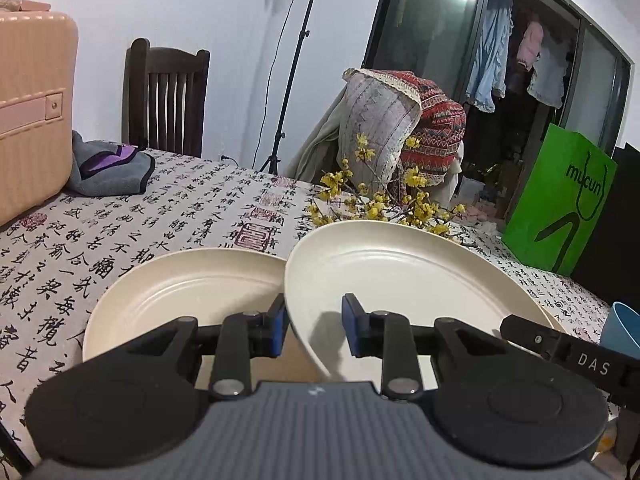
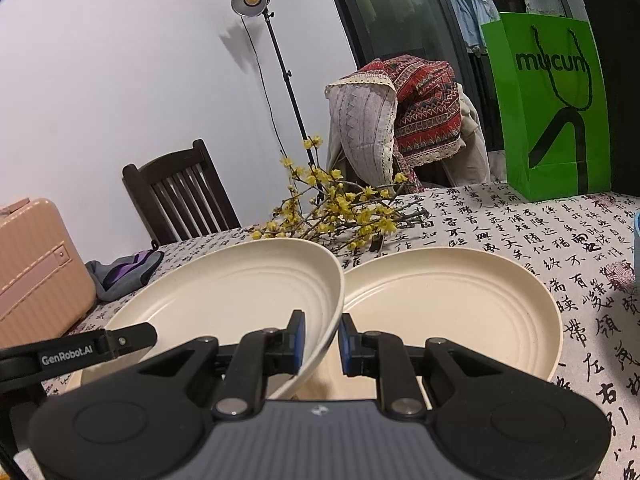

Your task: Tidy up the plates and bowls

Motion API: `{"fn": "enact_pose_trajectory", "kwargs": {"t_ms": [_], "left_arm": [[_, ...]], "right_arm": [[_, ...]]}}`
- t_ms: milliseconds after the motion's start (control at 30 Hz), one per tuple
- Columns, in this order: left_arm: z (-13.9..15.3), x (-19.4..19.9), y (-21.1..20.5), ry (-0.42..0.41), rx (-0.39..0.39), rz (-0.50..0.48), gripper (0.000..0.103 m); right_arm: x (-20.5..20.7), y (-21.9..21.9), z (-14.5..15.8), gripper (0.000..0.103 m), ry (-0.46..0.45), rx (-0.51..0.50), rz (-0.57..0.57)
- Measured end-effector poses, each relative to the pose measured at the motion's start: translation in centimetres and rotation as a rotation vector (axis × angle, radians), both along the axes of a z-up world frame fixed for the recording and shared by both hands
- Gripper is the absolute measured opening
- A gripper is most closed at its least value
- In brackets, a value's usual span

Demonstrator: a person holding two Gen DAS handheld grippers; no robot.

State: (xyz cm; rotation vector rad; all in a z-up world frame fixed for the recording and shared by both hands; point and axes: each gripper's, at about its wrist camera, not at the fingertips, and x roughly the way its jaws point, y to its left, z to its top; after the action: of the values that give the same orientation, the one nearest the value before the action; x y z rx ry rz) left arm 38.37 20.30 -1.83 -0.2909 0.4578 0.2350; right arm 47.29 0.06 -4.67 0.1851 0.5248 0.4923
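Left gripper [image 1: 314, 320]: nearest the lens in the left wrist view; your blue pads straddle the near-left rim of the held plate [image 1: 400, 280].
Left grip state: outer pad sits against the rim's outside, inner pad is over the plate's inside with a shadow beside it; cannot tell whether you are clamping or only bracketing the rim.
Held plate: cream, ribbed inside, raised off the tablecloth [image 1: 160, 208] and tilted, its left edge overlapping the flat plate on the left [image 1: 180, 292].
Flat plate on the left: cream, lying on the cloth, partly hidden behind your left finger.
Background: yellow flower branches [image 1: 380, 200] just behind the held plate, green bag [image 1: 560, 208] far right, pink suitcase [image 1: 32, 120] and grey cloth [image 1: 108, 168] far left.
Right gripper [image 2: 322, 340]: nearest the lens in the right wrist view; you have it clenched on the held plate's right rim, one pad inside, one outside.
Held plate, right view: same tilted cream plate [image 2: 224, 292], filling the left half; a finger [image 2: 128, 338] of your left gripper is at its left rim.
Flat plate on the right [image 2: 448, 312]: cream, flat on the cloth, its left edge tucked under the held plate's rim.
Plate count: cannot tell whether the two flat plates are one and the same.
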Motion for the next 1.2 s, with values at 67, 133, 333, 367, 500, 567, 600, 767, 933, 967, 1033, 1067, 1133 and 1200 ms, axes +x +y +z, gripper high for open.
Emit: {"fn": "enact_pose_trajectory", "kwargs": {"t_ms": [67,133,333,367,500,567,600,767,933,967,1033,1067,1133,1200], "left_arm": [[0.1,-0.2,-0.1,-0.006,0.003,0.0,0.029],[0.3,-0.3,-0.2,-0.012,0.003,-0.002,0.029],[0.7,-0.8,-0.4,-0.03,0.003,-0.003,0.029],[0.8,-0.9,-0.4,-0.031,0.003,-0.004,0.029],[1.0,-1.1,-0.5,-0.037,0.003,-0.004,0.029],[1.3,-1.2,-0.5,-0.045,-0.001,-0.006,0.029],[1.5,-1.4,-0.6,-0.051,-0.001,-0.007,0.029],[2.2,-1.9,-1.0,-0.07,0.008,-0.01,0.029],[2.7,-2.5,-1.2,-0.079,0.003,-0.014,0.029],[2.8,-2.7,-1.3,-0.081,0.004,-0.014,0.029],[3.0,-2.9,-1.6,-0.081,0.006,-0.015,0.029],[3.1,-3.1,-1.7,-0.081,0.009,-0.017,0.029],[3.2,-3.5,-1.9,-0.081,0.014,-0.021,0.029],[3.4,-4.0,-2.1,-0.084,0.016,-0.021,0.029]], "right_arm": [[-0.1,0.0,0.1,0.017,-0.001,0.002,-0.003],[-0.3,-0.1,0.3,0.017,-0.003,0.006,-0.007],[-0.7,-0.3,0.7,0.017,-0.015,0.009,-0.01],[-0.7,-0.3,0.8,0.017,-0.017,0.009,-0.01],[-1.0,-0.2,1.1,0.017,-0.033,0.002,-0.013],[-1.2,-0.3,1.2,0.017,-0.042,-0.001,-0.016],[-1.3,-0.3,1.3,0.017,-0.045,-0.001,-0.016],[-1.5,-0.5,2.0,0.017,-0.051,0.004,-0.025],[-2.1,-0.7,2.5,0.017,-0.056,-0.001,-0.03],[-2.3,-0.8,2.5,0.017,-0.057,-0.002,-0.03],[-2.6,-1.0,2.6,0.018,-0.056,0.0,-0.032],[-2.8,-1.1,2.7,0.018,-0.057,0.001,-0.034],[-3.2,-1.4,3.0,0.018,-0.06,0.001,-0.037],[-3.6,-1.6,3.3,0.018,-0.064,-0.001,-0.037]]}}
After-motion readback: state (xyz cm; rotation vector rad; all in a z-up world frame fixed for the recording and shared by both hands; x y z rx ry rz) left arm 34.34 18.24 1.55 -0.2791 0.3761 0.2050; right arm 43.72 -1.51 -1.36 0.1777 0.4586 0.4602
